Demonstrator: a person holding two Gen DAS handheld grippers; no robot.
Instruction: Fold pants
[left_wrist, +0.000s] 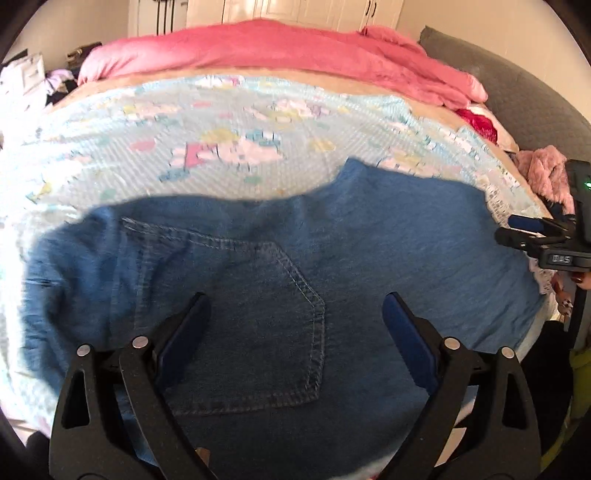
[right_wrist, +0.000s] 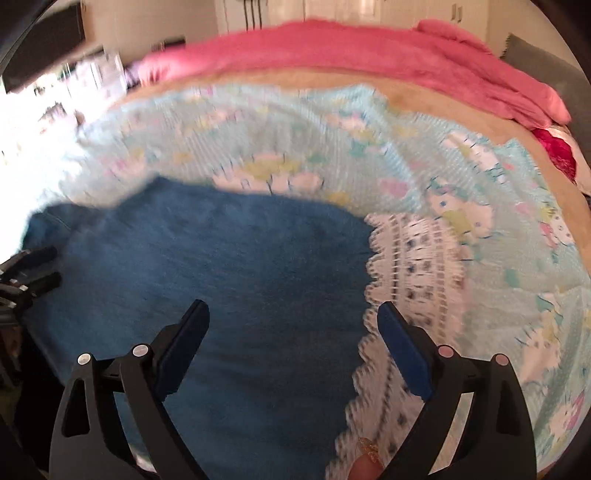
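Bed (left_wrist: 229, 155) with patterned quilt. Denim pants (left_wrist: 258, 266) look heavy, limp, not slippery; pinch a thick seam or hem. Left hand-held gripper (left_wrist: 295, 310) and right hand-held gripper (right_wrist: 293, 317) both released, empty.

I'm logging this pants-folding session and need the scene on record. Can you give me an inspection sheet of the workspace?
Surface: bed covered by a light blue cartoon-print blanket with a white lace edge.
Job's things: blue jeans spread flat on the blanket, back pocket facing up.
Clutter: pink comforter bunched along the far side; pink fuzzy garment at the bed's right edge.
Grippers: left gripper open above the pocket, holding nothing; right gripper open over the jeans' right edge, holding nothing.
Cables: nothing seen.
Surroundings: grey headboard, white closet doors, blurred items beyond the bed's left side.
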